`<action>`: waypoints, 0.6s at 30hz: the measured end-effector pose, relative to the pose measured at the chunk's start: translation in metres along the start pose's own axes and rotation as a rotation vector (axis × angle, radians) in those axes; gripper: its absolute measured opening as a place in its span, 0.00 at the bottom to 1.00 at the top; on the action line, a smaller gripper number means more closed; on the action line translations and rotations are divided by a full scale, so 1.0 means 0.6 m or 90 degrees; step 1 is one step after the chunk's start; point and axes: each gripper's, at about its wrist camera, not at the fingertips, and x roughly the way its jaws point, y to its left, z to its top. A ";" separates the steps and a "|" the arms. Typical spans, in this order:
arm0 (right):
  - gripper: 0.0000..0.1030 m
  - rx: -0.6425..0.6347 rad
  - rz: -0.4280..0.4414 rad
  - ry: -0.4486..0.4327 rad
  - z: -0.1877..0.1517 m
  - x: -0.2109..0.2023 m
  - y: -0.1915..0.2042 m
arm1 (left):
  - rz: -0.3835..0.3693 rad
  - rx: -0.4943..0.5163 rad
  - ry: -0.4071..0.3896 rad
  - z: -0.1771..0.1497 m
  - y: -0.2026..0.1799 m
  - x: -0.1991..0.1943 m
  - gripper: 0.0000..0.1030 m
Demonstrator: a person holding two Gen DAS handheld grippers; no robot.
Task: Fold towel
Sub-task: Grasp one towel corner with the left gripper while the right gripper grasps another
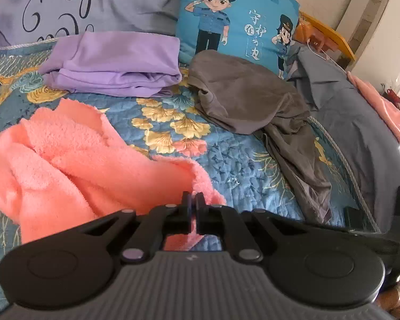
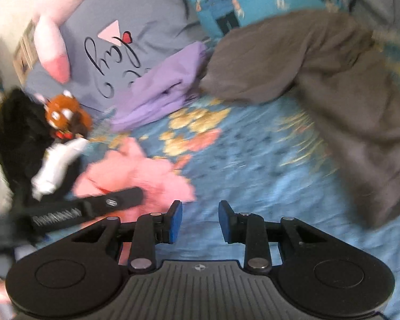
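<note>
A fluffy pink towel [image 1: 66,165] lies crumpled on the blue flowered bedspread [image 1: 226,165], at the left of the left wrist view. My left gripper [image 1: 192,200] is shut on the towel's near right edge. In the blurred right wrist view the same pink towel [image 2: 152,176] shows at lower left, with the black body of the left gripper [image 2: 104,204] lying across it. My right gripper [image 2: 200,209] stands open over the bedspread [image 2: 253,176] just right of the towel, with nothing between its blue pads [image 2: 176,218].
A folded purple cloth [image 1: 114,66] and a crumpled grey cloth [image 1: 248,98] lie further back. Behind them stand a grey pillow [image 1: 93,5] and a blue cartoon cushion [image 1: 237,18]. A plush toy [image 2: 66,114] sits at the left. A grey sheet [image 1: 346,112] covers the right side.
</note>
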 end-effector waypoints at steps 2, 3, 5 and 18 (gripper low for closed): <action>0.30 0.064 0.035 0.011 0.001 0.013 -0.006 | -0.006 -0.008 -0.002 0.001 0.004 0.000 0.03; 0.30 0.094 0.051 0.014 0.001 0.019 -0.009 | -0.009 -0.012 -0.002 0.001 0.006 0.000 0.03; 0.29 0.140 0.082 0.017 0.001 0.026 -0.014 | -0.013 -0.018 -0.002 0.000 0.010 0.000 0.03; 0.02 0.211 0.136 -0.008 -0.001 0.007 -0.028 | -0.002 -0.021 -0.022 -0.004 0.024 -0.020 0.01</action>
